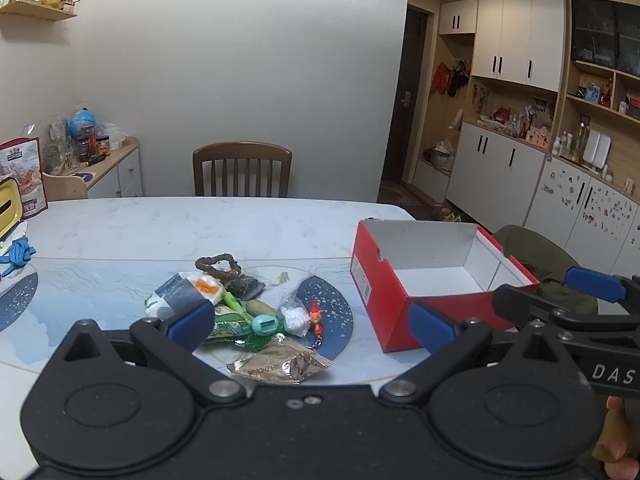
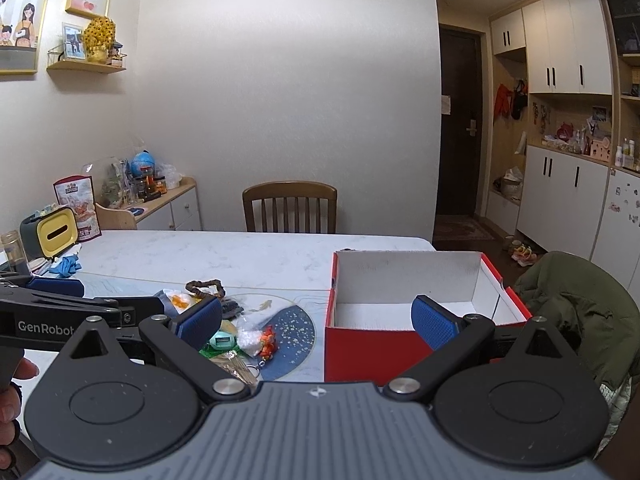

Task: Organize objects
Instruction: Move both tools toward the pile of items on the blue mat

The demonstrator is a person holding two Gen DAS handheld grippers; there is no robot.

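Note:
A pile of small objects (image 1: pixel 248 316) lies on a round blue placemat (image 1: pixel 340 312): a bead bracelet (image 1: pixel 218 265), a teal gadget (image 1: pixel 265 325), an orange charm (image 1: pixel 316 318), a brown foil packet (image 1: pixel 280 366) and wrapped snacks. To its right stands an open red shoebox (image 1: pixel 436 280), white inside, with nothing in it. My left gripper (image 1: pixel 312 330) is open just in front of the pile. In the right wrist view, the right gripper (image 2: pixel 318 322) is open too, between the pile (image 2: pixel 240 334) and the shoebox (image 2: pixel 408 312). Neither holds anything.
The marble table (image 1: pixel 160 228) has a yellow tissue box (image 2: pixel 54 236) and a blue glove (image 2: pixel 66 266) at the far left. A wooden chair (image 1: pixel 242 174) stands behind it. A green jacket (image 2: pixel 580 312) hangs on a chair right of the box. Cabinets line the right wall.

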